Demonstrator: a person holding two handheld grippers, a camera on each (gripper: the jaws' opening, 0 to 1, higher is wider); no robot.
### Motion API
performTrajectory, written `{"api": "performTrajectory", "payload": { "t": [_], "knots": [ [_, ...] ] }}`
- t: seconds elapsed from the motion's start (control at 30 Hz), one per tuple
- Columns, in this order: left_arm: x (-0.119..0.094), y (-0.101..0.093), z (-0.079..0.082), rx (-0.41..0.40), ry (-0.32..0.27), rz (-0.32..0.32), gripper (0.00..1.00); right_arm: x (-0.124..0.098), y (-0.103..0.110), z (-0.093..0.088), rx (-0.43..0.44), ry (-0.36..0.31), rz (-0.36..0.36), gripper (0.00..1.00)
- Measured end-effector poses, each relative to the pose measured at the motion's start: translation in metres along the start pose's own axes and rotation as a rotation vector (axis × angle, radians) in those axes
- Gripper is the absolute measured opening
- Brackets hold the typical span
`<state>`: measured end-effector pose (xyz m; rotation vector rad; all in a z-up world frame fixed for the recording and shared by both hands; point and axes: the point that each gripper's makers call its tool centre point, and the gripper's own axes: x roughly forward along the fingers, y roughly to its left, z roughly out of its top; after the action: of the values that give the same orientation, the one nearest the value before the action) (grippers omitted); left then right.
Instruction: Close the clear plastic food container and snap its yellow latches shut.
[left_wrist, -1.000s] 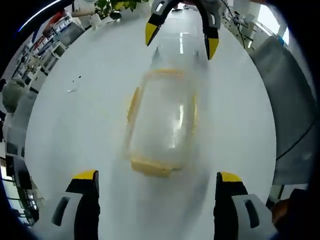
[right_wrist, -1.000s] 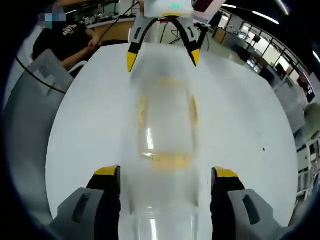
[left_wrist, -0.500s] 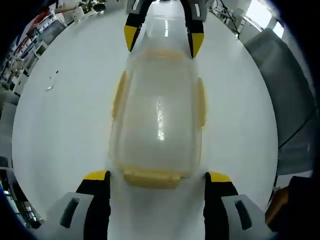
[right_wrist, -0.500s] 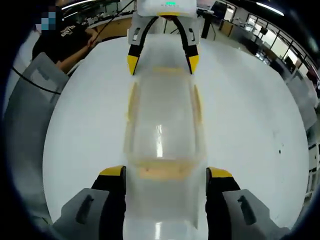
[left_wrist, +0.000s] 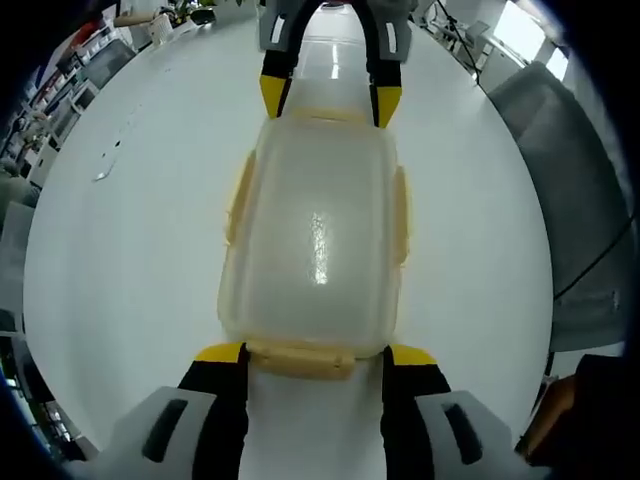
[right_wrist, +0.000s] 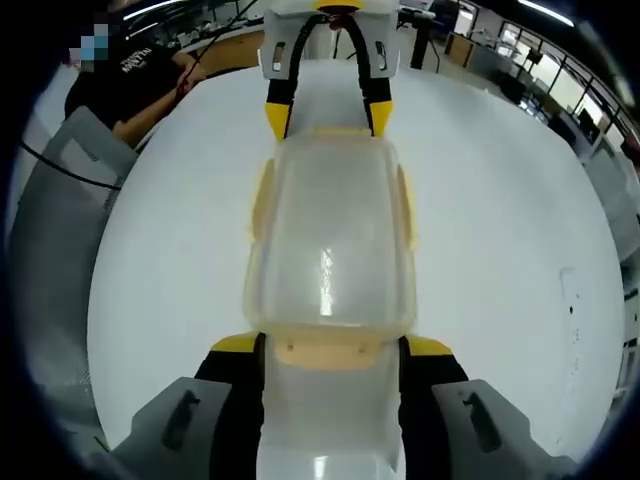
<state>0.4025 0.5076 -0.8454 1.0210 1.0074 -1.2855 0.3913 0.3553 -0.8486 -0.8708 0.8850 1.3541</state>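
Observation:
The clear plastic container (left_wrist: 315, 235) lies lengthwise on the white table (left_wrist: 130, 250) with its lid on. Its yellow side latches (left_wrist: 237, 195) flare outward. My left gripper (left_wrist: 315, 356) is open, its jaws flanking the near end latch (left_wrist: 300, 358) close on either side. My right gripper (left_wrist: 328, 98) comes in from the top and straddles the far end. From the right gripper view, the container (right_wrist: 330, 235) lies just ahead. My right gripper (right_wrist: 332, 346) is open around the end latch (right_wrist: 325, 350), and the left gripper (right_wrist: 328, 113) faces it at the other end.
A grey chair (left_wrist: 575, 200) stands at the table's right edge. A person in dark clothes (right_wrist: 140, 75) sits beyond another grey chair (right_wrist: 55, 230). Small dark specks (left_wrist: 105, 172) lie on the table. Shelves and desks ring the room.
Both grippers have come closer to the container's ends and their jaws have narrowed around the end latches. The container now sits sharp and still between them.

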Motion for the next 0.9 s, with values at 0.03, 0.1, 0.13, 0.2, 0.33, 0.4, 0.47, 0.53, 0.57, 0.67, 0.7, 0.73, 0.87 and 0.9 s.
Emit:
{"api": "performTrajectory", "payload": {
  "t": [0.03, 0.1, 0.13, 0.2, 0.33, 0.4, 0.47, 0.53, 0.57, 0.67, 0.7, 0.73, 0.87, 0.9],
  "knots": [
    [-0.001, -0.001, -0.001, 0.006, 0.004, -0.001, 0.46, 0.000, 0.000, 0.000, -0.004, -0.001, 0.003, 0.50],
    [-0.002, -0.002, -0.003, 0.024, 0.023, -0.006, 0.38, -0.001, 0.001, -0.001, -0.015, -0.002, 0.008, 0.50],
    [-0.004, -0.002, -0.005, -0.008, 0.039, -0.004, 0.34, -0.002, 0.003, -0.003, -0.022, -0.010, 0.012, 0.49],
    [-0.003, -0.003, -0.004, -0.014, 0.026, 0.005, 0.34, -0.001, 0.003, -0.004, -0.017, -0.028, 0.014, 0.49],
    [-0.003, -0.005, -0.002, -0.032, 0.049, 0.010, 0.34, -0.001, 0.004, -0.004, -0.024, -0.040, 0.015, 0.46],
    [-0.003, -0.007, -0.002, -0.029, 0.061, 0.010, 0.34, 0.000, 0.005, -0.004, -0.029, -0.017, 0.016, 0.45],
    [-0.004, -0.009, -0.004, 0.001, 0.070, 0.001, 0.34, -0.003, 0.007, -0.006, -0.063, 0.019, 0.027, 0.37],
    [-0.004, -0.009, -0.004, -0.007, 0.073, 0.003, 0.34, -0.003, 0.008, -0.005, -0.050, 0.023, 0.020, 0.36],
    [-0.003, -0.009, -0.003, -0.007, 0.074, 0.004, 0.34, -0.003, 0.007, -0.005, -0.044, 0.028, 0.021, 0.36],
    [-0.003, -0.010, -0.003, -0.009, 0.077, 0.003, 0.34, -0.003, 0.008, -0.005, -0.043, 0.034, 0.022, 0.36],
    [-0.003, -0.010, -0.003, -0.010, 0.076, 0.002, 0.34, -0.003, 0.008, -0.005, -0.039, 0.036, 0.022, 0.36],
    [-0.002, -0.010, -0.003, -0.011, 0.076, 0.002, 0.34, -0.003, 0.008, -0.005, -0.037, 0.038, 0.022, 0.36],
    [-0.001, -0.011, -0.003, -0.011, 0.112, 0.005, 0.34, -0.004, 0.008, -0.005, -0.028, 0.042, 0.019, 0.35],
    [-0.001, -0.011, -0.002, -0.010, 0.127, 0.004, 0.34, -0.004, 0.008, -0.004, -0.024, 0.041, 0.018, 0.35]
  ]
}}
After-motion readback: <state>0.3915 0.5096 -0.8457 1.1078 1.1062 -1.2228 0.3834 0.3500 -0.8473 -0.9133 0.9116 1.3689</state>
